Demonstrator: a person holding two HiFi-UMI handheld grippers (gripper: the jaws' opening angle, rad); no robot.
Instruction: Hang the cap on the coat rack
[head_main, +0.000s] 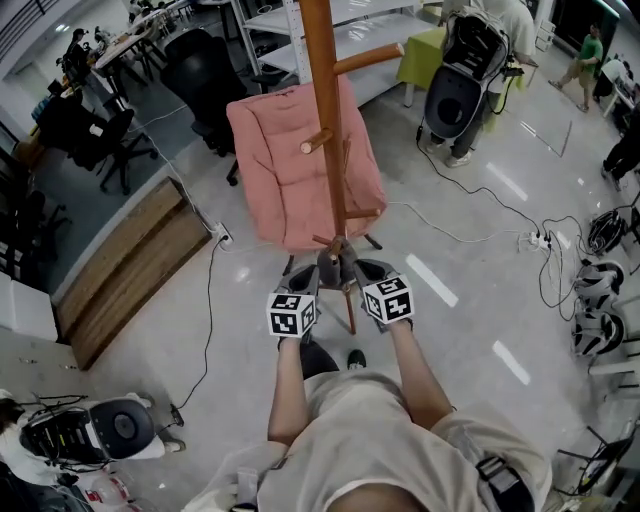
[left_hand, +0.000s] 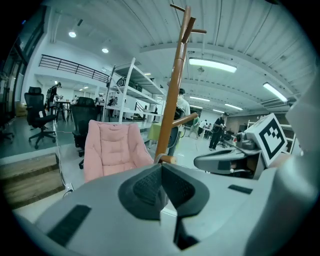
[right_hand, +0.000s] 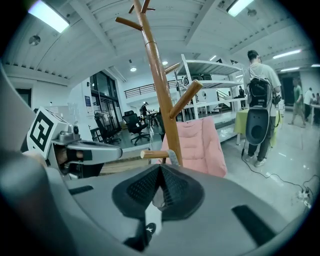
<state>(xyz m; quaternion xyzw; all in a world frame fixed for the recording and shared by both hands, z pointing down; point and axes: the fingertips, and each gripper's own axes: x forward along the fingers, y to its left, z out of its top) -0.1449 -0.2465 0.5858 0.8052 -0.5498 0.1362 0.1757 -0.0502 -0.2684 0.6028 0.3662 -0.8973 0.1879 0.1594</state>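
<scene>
The wooden coat rack (head_main: 322, 120) stands straight ahead, its pole rising through both gripper views (left_hand: 172, 100) (right_hand: 160, 90). A dark grey cap (head_main: 329, 266) sits at a low peg (right_hand: 155, 154) by the pole, and a grey strip of it (right_hand: 172, 156) shows at the peg's root. My left gripper (head_main: 311, 272) (left_hand: 161, 167) is just left of the cap; its pads meet with nothing seen between them. My right gripper (head_main: 354, 266) (right_hand: 160, 170) is just right of the cap, pads also together. I cannot identify a pale patch in the gap under the right pads.
A pink padded chair (head_main: 300, 170) stands right behind the rack. Cables (head_main: 480, 235) trail across the shiny floor at the right. A person with a backpack (head_main: 470, 70) stands at the back right. A wooden step (head_main: 130, 265) lies left, equipment (head_main: 110, 430) at the lower left.
</scene>
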